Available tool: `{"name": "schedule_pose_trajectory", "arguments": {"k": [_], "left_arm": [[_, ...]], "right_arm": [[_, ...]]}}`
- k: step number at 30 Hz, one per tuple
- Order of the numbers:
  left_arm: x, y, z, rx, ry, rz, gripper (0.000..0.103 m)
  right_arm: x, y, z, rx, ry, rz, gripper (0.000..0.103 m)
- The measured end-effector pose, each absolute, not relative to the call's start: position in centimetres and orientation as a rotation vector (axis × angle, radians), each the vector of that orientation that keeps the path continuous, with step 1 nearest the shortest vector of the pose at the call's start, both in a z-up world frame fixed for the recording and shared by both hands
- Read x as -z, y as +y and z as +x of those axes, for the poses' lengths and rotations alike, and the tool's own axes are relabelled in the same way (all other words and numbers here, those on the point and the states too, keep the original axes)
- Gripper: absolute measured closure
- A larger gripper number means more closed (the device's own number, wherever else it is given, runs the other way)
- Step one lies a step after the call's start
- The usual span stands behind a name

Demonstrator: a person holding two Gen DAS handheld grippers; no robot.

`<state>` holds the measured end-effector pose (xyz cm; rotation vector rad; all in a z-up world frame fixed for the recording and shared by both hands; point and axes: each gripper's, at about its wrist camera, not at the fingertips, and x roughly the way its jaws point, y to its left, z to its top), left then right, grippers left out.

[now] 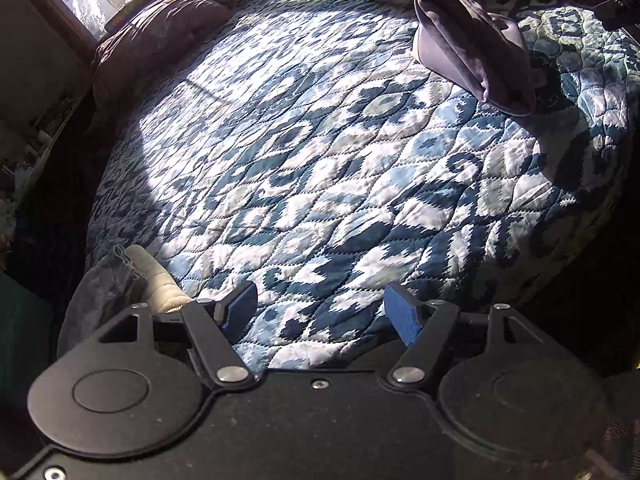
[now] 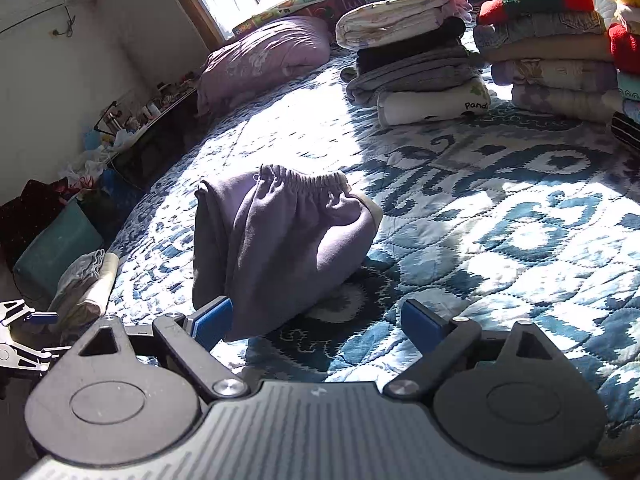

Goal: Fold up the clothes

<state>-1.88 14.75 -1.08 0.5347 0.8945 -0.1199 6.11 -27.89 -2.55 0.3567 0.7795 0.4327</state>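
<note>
Only from the right wrist view: two stacks of folded clothes (image 2: pixel 416 64) far back on the bed (image 2: pixel 500 216), beside a purple pillow (image 2: pixel 264 56). Seen in both: folded purple pants (image 2: pixel 280 236), lying on the quilt just ahead of the right gripper (image 2: pixel 316 320), whose jaws stood spread and empty. Left gripper (image 1: pixel 320 308) likewise spread over bare quilt, well apart from the pants (image 1: pixel 472 48). A teal bin (image 2: pixel 56 244) beside the bed, contents unclear

Folded purple sweatpants (image 2: pixel 280 240) lie on the quilt (image 2: pixel 500 240), just beyond the right gripper's (image 2: pixel 316 322) parted jaws.
</note>
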Motion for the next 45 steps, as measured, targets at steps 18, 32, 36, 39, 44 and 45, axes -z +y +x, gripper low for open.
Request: {"name": "schedule_pose_trajectory", "arguments": {"k": [18,32,36,39,44,45], "left_arm": [[0.5,8.3,14.9,0.374,0.697,-0.471,0.033],[5.7,7.0,20.5,0.467,0.825,-0.650,0.035],[6.7,6.6,21.9,0.433,0.864,-0.651,0.051],[6.5,8.0,21.6,0.370,0.807,-0.634,0.041],[8.9,9.7,23.7,0.399,0.881,-0.706,0.030],[9.6,9.5,24.2,0.417,0.908,-0.711,0.030]], "right_arm": [[1.9,-17.9,19.5,-0.252,0.785,0.400,0.026],[7.3,-18.1,21.8,-0.201,0.868,0.474,0.059],[7.5,-18.6,22.1,-0.220,0.870,0.511,0.064],[7.5,-19.3,22.0,-0.219,0.870,0.515,0.065],[8.2,-20.3,21.5,-0.217,0.870,0.514,0.069],[8.4,-20.5,21.2,-0.214,0.870,0.520,0.070]]}}
